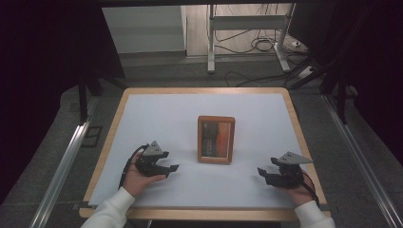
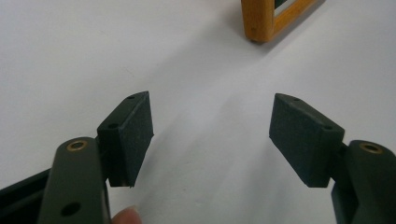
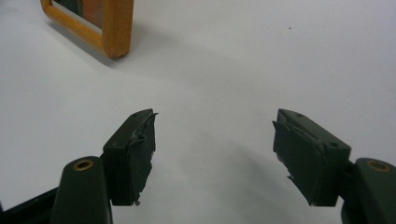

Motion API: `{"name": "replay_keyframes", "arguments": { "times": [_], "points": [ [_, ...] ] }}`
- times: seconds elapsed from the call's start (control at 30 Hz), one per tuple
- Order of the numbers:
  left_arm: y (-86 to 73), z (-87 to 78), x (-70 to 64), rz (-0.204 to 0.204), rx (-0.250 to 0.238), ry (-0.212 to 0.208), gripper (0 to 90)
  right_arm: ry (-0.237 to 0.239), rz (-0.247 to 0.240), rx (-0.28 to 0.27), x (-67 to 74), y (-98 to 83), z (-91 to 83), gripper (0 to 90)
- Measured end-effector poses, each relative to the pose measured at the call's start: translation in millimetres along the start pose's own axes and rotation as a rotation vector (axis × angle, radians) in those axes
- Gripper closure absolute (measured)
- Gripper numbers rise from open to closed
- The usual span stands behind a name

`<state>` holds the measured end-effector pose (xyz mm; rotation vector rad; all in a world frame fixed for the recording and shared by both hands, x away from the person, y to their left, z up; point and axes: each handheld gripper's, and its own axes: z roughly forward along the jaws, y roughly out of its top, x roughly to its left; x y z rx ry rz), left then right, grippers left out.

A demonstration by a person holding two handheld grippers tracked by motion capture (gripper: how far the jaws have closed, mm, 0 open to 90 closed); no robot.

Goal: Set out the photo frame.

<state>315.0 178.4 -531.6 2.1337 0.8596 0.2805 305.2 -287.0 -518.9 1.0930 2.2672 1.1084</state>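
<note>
Here both hands rest low: left gripper (image 1: 172,170) and right gripper (image 1: 263,174) fingers wide, flanking the frame (image 1: 216,139).

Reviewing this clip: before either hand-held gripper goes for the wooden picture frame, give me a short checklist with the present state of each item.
1. Left hand-held gripper open, nothing between its jaws: ok.
2. Right hand-held gripper open, nothing between its jaws: ok.
3. Wooden picture frame lies flat near the middle of the white table top, apart from both grippers: ok.
4. Path from each gripper to the frame free of other things: ok.
5. Pads on the right gripper's jaws intact: not ok, their edges look torn and ragged.
6. Frame's glass sound: cannot tell, too small and dark.
</note>
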Motion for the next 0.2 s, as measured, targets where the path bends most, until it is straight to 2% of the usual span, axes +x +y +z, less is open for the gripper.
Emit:
{"name": "replay_keyframes", "arguments": {
  "times": [0.2],
  "points": [
    [0.2, -0.6, -0.3, 0.005, -0.001, 0.001, 29.4, -0.021, 0.012, -0.01, 1.0, 0.5, -0.8, 24.4]
  ]
}}
